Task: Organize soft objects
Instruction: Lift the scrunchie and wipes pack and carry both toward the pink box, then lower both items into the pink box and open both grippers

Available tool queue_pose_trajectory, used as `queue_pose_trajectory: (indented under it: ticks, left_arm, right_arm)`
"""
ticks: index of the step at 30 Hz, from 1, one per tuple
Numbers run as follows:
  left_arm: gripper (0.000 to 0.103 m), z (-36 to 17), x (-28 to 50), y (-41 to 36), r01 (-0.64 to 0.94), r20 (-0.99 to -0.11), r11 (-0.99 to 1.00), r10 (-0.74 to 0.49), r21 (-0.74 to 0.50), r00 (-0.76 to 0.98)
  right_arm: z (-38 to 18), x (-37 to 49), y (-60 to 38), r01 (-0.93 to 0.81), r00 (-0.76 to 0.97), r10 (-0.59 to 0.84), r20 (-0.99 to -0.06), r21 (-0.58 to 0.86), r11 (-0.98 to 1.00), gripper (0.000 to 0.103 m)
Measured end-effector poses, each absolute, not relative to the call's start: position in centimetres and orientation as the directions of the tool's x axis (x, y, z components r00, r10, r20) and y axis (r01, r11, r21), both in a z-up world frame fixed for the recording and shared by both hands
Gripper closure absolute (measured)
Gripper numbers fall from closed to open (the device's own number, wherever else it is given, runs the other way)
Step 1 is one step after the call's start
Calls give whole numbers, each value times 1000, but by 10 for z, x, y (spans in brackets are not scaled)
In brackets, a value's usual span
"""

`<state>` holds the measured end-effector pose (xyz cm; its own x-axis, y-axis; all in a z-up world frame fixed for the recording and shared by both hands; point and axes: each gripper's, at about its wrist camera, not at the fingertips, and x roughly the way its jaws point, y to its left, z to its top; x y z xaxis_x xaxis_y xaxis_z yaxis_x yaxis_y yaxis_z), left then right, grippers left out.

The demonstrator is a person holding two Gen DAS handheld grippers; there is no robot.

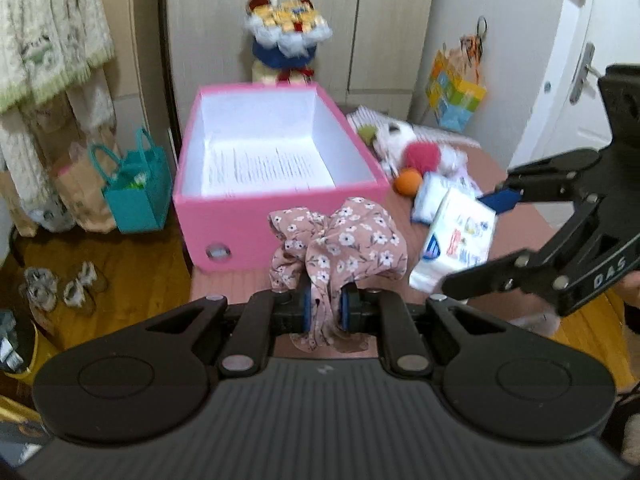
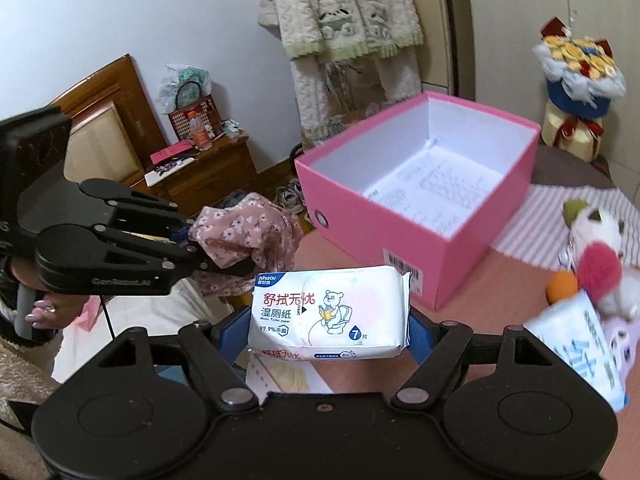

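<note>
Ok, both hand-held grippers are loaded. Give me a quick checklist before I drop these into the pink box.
1. Left hand-held gripper shut on floral cloth: ok.
2. Right hand-held gripper shut on wipes pack: ok.
3. Pink box open, only paper inside: ok.
4. Cloth clear of the box rim: cannot tell.
5. Grippers apart from each other: ok.
6. Items over the box: not ok, both short of it.

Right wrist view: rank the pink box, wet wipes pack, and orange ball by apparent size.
1. pink box
2. wet wipes pack, though it sits closest to the camera, which inflates it
3. orange ball, partly hidden
</note>
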<state>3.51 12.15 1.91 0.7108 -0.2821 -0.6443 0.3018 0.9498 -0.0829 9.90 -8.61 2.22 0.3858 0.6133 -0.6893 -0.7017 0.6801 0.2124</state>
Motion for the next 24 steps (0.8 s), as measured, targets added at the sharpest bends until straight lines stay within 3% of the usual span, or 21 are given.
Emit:
queue_pose_trajectory:
  ticks: [15, 24]
  left_arm:
    - [91, 59, 130, 134, 272, -491, 962, -254, -37, 833]
    - [91, 45, 236, 127, 284, -531, 946, -322, -155, 784]
  right_arm:
    - [57, 179, -71, -733, 494, 603, -626, 73, 676, 22]
    - [59, 264, -52, -729, 551, 493, -673, -101, 677, 22]
